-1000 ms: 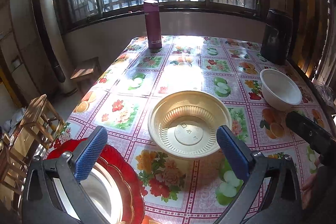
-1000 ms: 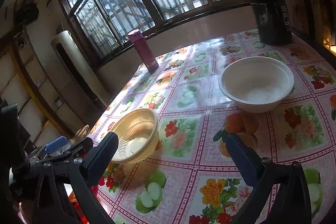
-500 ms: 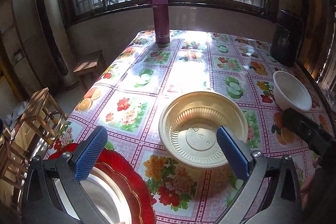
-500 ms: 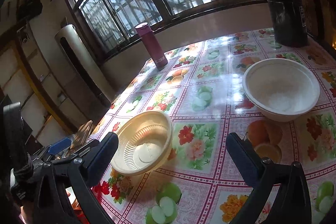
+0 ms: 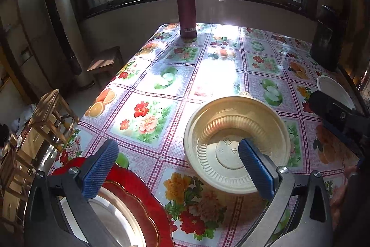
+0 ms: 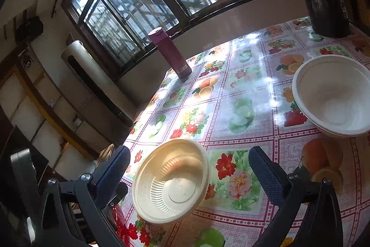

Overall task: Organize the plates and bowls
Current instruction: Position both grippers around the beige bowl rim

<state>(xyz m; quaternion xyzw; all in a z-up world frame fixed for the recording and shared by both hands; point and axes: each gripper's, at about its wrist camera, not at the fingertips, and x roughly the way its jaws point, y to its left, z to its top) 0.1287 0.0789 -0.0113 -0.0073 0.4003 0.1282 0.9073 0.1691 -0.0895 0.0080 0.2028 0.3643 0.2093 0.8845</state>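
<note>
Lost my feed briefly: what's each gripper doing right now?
Left gripper: open, holding nothing, at the beige bowl.
Right gripper: open, holding nothing.

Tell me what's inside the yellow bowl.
Nothing shows in the yellow bowl: only its ribbed wall and stamped base. In the left wrist view the left gripper has one finger across part of the base.

Left wrist view: near, above cream bowl [image 5: 235, 145], facing window. Right wrist view: right of it, angled leftward. Shared: bowl, maroon flask [image 6: 170, 54].
</note>
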